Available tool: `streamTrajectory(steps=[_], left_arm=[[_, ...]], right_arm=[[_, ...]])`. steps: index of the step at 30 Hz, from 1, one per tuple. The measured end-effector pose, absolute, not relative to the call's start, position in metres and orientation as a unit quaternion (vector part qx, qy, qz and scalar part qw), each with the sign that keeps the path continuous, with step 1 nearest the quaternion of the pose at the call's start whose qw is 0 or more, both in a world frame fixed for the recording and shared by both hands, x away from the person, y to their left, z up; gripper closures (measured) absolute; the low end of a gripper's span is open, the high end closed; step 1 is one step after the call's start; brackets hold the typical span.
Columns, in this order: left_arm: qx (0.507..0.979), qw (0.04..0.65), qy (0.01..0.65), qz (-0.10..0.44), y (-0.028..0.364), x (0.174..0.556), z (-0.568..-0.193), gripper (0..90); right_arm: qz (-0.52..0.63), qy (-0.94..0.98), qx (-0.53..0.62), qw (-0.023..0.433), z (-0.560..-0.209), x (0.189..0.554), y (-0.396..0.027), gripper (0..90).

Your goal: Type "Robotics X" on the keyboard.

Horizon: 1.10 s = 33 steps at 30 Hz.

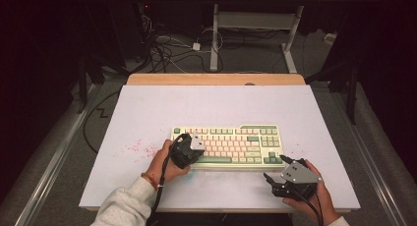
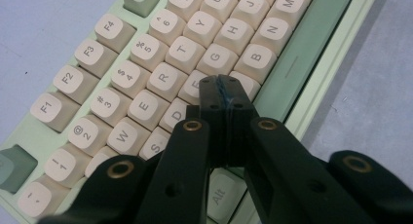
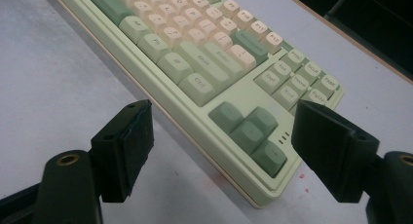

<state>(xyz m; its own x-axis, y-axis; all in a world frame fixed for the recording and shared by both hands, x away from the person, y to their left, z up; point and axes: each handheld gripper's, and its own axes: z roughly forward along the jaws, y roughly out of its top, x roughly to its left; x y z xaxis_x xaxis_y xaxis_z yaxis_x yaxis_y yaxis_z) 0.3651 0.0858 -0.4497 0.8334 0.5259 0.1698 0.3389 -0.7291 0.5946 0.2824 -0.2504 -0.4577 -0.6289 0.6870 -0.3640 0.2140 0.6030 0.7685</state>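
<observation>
Item: keyboard (image 1: 231,145), green and cream, lay centre of the high view on the white desk (image 1: 147,108). Left tool (image 2: 225,83) — jaws closed together, gripping nothing — had its tips on the F key (image 2: 195,85). Right tool (image 3: 221,151) stood wide open, empty, off the keyboard's lower-right corner. Key-pressing appeared under way; remaining keys cannot be judged.

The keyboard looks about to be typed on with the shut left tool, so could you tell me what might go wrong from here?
1. The shut left tool is broad beside the keys around F and V, so it may press two at once.
2. The keyboard lies loose on the table; the open right tool holds nothing, so a push could slide it.
</observation>
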Motion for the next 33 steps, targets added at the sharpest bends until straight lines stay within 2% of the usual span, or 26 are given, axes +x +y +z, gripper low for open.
streamTrajectory(steps=[33], left_arm=[[0.903,0.304,0.230,0.198,0.097,0.360,-0.437,77.7]], right_arm=[[0.357,0.829,0.271,0.334,-0.457,0.283,-0.252,23.7]])
